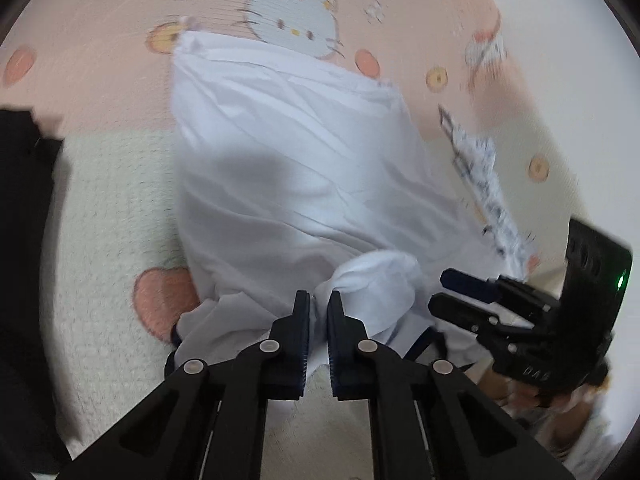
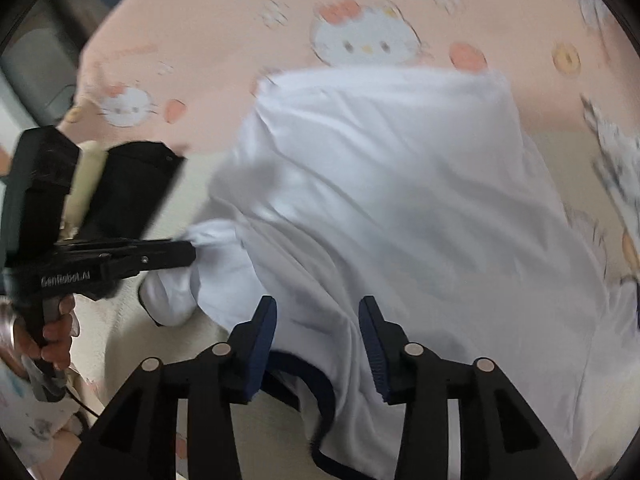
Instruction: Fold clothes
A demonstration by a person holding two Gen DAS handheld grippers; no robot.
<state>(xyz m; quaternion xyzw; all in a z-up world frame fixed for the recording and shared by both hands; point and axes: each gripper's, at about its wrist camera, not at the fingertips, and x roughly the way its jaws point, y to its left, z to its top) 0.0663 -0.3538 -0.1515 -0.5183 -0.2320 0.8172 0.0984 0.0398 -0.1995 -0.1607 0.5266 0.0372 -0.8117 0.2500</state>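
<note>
A white shirt (image 1: pixel 288 168) with dark navy trim lies spread on a pink cartoon-cat blanket (image 1: pixel 120 40). My left gripper (image 1: pixel 319 300) is shut on a bunched fold of the white shirt at its near edge; it also shows in the right wrist view (image 2: pixel 192 254), pinching a sleeve-like bunch. My right gripper (image 2: pixel 317 312) is open, its fingers either side of the shirt (image 2: pixel 384 184) near the navy-edged collar (image 2: pixel 316 372). It also shows in the left wrist view (image 1: pixel 440 290), at the shirt's right edge.
A cream textured blanket (image 1: pixel 108 208) lies under the shirt's near part. A dark garment (image 1: pixel 24 184) lies at the left. A white cloth with dark print (image 1: pixel 480 184) lies to the right of the shirt. The bed edge and floor (image 2: pixel 36 52) show at the far left.
</note>
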